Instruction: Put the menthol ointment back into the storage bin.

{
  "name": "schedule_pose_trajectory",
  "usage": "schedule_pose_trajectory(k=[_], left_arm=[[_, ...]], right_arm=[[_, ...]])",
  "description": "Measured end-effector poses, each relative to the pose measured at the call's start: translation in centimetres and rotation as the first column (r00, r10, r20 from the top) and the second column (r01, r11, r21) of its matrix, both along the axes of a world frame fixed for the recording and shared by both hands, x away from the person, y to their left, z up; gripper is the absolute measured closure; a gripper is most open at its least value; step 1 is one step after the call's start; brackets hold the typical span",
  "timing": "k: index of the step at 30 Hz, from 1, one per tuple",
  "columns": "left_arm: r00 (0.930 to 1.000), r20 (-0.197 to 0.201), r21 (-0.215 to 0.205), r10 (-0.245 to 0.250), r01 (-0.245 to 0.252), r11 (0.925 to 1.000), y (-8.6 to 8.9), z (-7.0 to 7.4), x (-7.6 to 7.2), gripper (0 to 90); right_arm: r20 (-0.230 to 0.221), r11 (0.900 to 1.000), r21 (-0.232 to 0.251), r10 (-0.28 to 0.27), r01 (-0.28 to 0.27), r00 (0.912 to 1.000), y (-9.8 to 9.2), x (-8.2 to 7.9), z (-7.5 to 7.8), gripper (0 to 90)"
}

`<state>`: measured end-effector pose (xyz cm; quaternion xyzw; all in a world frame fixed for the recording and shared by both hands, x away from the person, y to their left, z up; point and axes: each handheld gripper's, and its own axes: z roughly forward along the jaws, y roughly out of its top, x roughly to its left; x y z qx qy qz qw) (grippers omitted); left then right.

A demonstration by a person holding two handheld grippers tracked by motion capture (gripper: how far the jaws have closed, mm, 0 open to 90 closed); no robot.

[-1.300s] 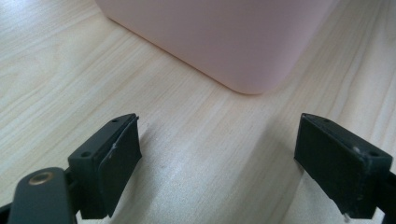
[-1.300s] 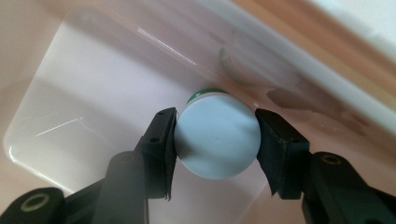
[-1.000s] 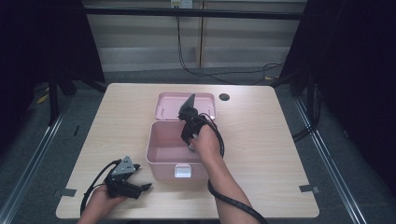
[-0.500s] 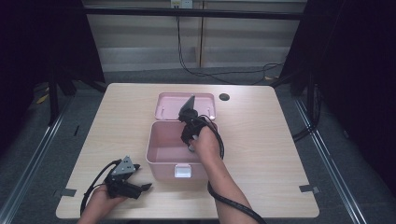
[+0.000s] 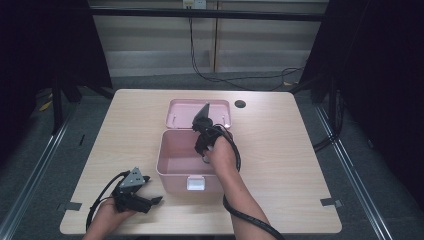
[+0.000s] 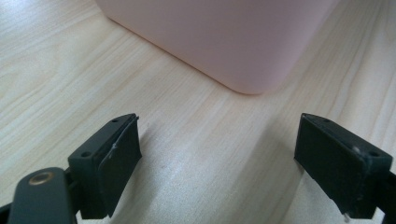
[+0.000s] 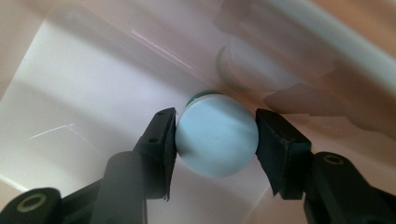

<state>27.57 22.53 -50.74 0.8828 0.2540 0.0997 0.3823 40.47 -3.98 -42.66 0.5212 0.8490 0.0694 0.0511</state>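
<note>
the pale blue round thing (image 7: 217, 140), a small tub or jar seen lid-on with a green band just showing at its far edge, sits down inside the open pink box (image 5: 172, 165) at the middle of the table (image 5: 280, 150), and the right claw (image 7: 215, 142) is pinching it, one black pad pressed on each side of it. from the high view the right claw (image 5: 202, 145) points down into the far right part of the box, close to the hinge where the lid (image 5: 182, 110) lies flat, thrown back toward the far side; the white latch (image 5: 195, 183) faces the near edge. the left claw (image 5: 150, 201) rests low on the table at the near left, its jaws spread with nothing between them, looking at the box's rounded near-left corner (image 6: 247, 79) just ahead. i'd judge the step in hand to be the grip itself, at the box floor: either the tub has just been set down or it is about to come out, and i cannot tell which. if it is coming out, the next move calls for a straight lift, keeping the pinch firm on that smooth round side and clearing the pink wall and the hinge before swinging away. if it is being left, the pads need only part and rise without nudging it.
</note>
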Motion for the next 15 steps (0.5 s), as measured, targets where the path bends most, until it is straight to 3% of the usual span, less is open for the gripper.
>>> schedule_pose_trajectory(k=[15], left_arm=[[1.0, -0.001, 0.0, 0.001, -0.001, 1.0, 0.0, 0.0, 0.0, 13.8]], right_arm=[[-0.011, 1.0, -0.001, 0.002, -0.002, 0.9999, -0.03, 0.08, 0.35, 46.6]])
